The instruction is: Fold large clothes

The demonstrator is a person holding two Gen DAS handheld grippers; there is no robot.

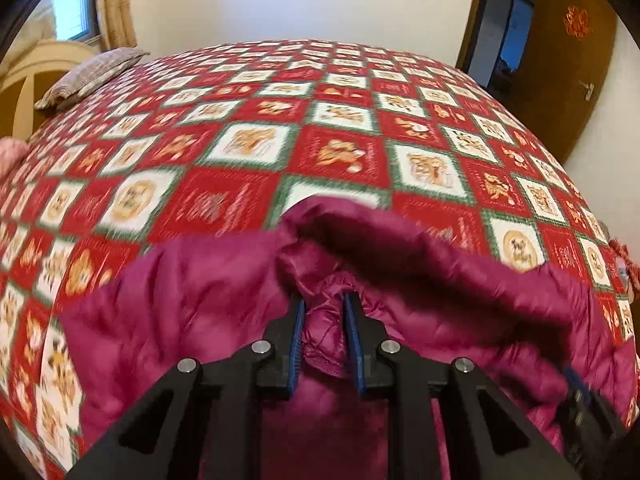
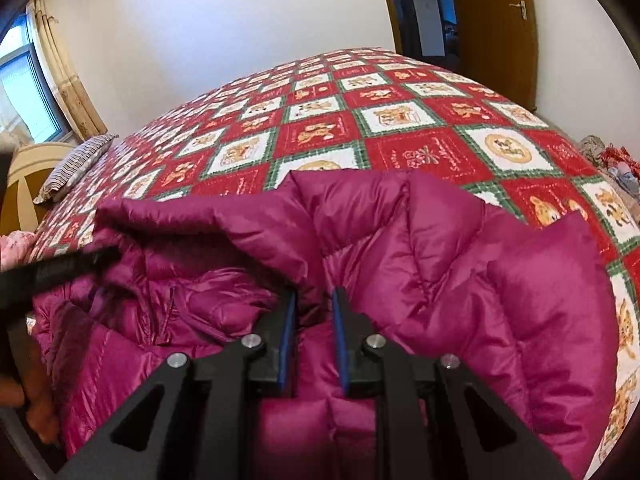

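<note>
- Left wrist view: the left gripper [image 1: 325, 300], black with blue pads, sits at lower centre, clamped on a bunched fold of the quilted magenta down jacket [image 1: 192, 292]. That jacket fills the lower frame, lying on a bed covered with a red, white and green checked quilt [image 1: 248, 128].
- Right wrist view: the right gripper [image 2: 314, 300], lower centre, is clenched on a jacket [image 2: 440, 248] fold; the garment spreads across the lower frame over the quilt [image 2: 400, 120]. A striped pillow [image 2: 76, 168] lies at the left.
</note>
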